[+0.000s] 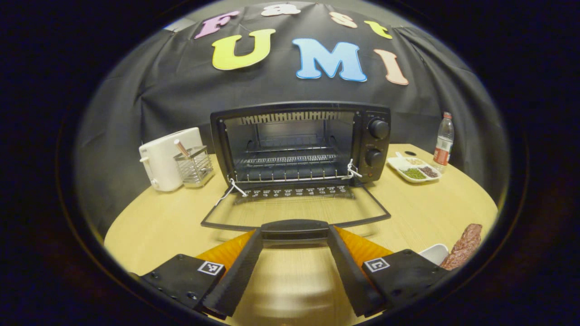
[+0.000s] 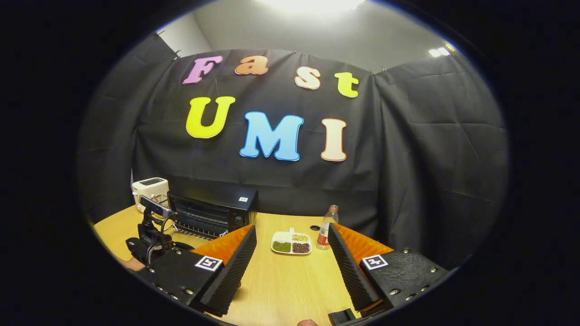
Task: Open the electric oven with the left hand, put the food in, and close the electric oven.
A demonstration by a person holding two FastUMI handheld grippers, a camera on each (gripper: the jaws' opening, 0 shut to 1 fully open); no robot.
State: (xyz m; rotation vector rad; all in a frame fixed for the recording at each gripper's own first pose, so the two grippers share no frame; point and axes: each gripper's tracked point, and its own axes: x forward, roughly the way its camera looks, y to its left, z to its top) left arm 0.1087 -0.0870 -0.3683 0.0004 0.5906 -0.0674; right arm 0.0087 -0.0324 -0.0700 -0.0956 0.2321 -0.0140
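oven [image 1: 299, 145]: door [image 1: 294, 213] flat down on table [image 1: 158, 222]; mouth wide open, rack inside
left side: toaster [image 1: 165, 158] & wire basket [image 1: 195, 165] stand close by
right side: snack tray [image 1: 413, 170], bottle [image 1: 444, 141]; bare table btwn

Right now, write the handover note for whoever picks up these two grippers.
Left gripper: fingers spread either side of the oven door handle, not pressing it; holds nothing.
Right gripper: open, empty, hovering over the table, pointed at the divided snack dish and water bottle.
Electric oven: door folded down flat, wire rack bare.
Food: a brown piece of meat on a white dish, at the right edge of the left gripper view.
Done: oven opened.
Left: pick up the food, set it on the rack, close the door.
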